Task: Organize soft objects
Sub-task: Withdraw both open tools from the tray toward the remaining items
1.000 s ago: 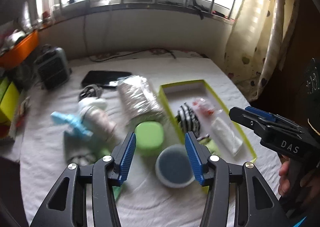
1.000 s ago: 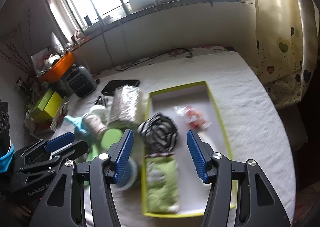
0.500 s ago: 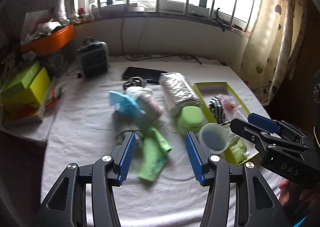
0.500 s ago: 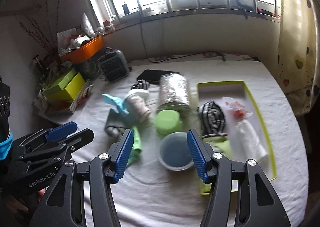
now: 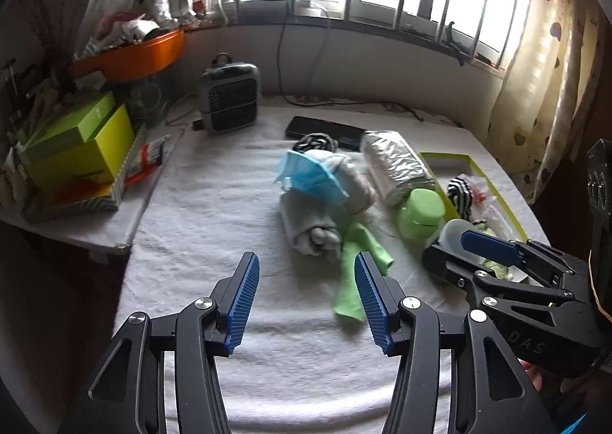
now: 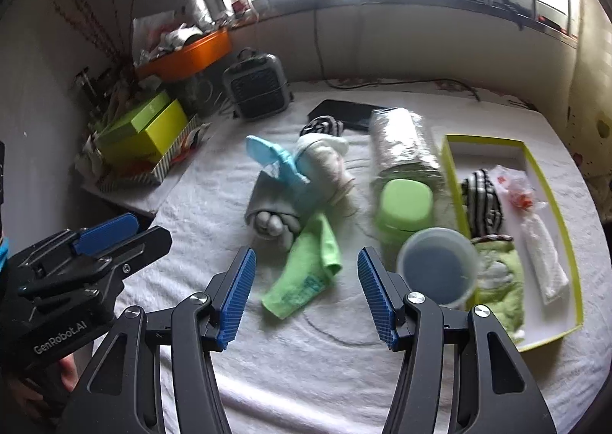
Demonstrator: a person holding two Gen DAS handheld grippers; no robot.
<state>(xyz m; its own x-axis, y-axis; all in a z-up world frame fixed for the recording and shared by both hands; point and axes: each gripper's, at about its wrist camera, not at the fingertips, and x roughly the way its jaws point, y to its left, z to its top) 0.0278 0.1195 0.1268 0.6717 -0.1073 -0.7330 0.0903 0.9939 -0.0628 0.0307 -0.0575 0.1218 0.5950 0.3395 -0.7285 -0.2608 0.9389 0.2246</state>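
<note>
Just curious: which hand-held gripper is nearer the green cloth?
Right. The right hand-held gripper frames the green cloth; the left hand-held gripper has it beside its right finger.

Black left tongs (image 5: 304,300) marked GenRobot.AI, black right tongs (image 6: 304,296) marked DAS, ribbed blue pads, silver screws

Bare white counter (image 5: 214,212) left and front, free to pass. Sock pile (image 6: 290,196), green lidded jar (image 6: 405,204), plastic cup (image 6: 438,269) and tray (image 6: 554,181) crowd the right.

Left gripper (image 5: 304,296) hangs open above green cloth (image 5: 354,281).
</note>
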